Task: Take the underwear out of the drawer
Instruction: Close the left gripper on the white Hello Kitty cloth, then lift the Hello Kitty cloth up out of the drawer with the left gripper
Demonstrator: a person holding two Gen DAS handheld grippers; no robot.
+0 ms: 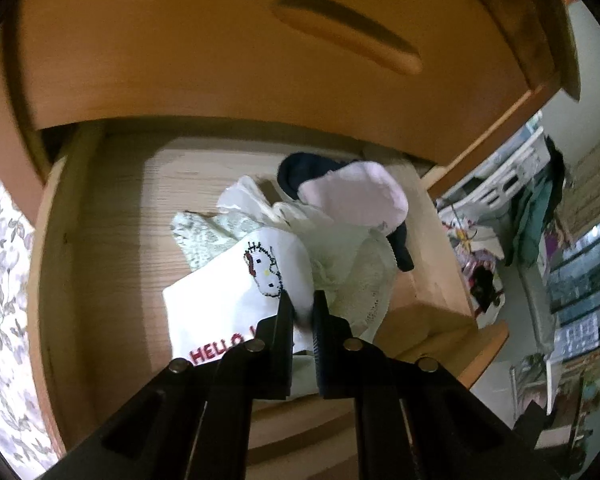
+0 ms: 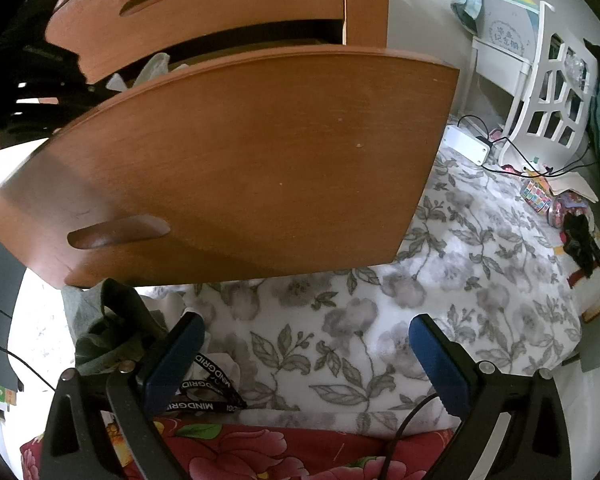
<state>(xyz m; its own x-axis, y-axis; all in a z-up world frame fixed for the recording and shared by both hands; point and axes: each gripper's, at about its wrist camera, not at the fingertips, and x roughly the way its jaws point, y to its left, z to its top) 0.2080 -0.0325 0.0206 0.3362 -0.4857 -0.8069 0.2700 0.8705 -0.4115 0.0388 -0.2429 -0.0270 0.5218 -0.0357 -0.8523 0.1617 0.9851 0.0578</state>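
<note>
White printed underwear (image 1: 236,300) lying in the open drawer (image 1: 100,216) is pinched by the clenched left claw (image 1: 302,308), while the right claw (image 2: 306,352) gapes empty over the bed (image 2: 460,264); lifting it clear comes next.

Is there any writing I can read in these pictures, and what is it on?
"HELLO": red letters on the white underwear in the drawer; the rest is hidden behind the left gripper.
"MINDGRID": repeated on the black lanyard.
White sign: characters too small to read.
</note>
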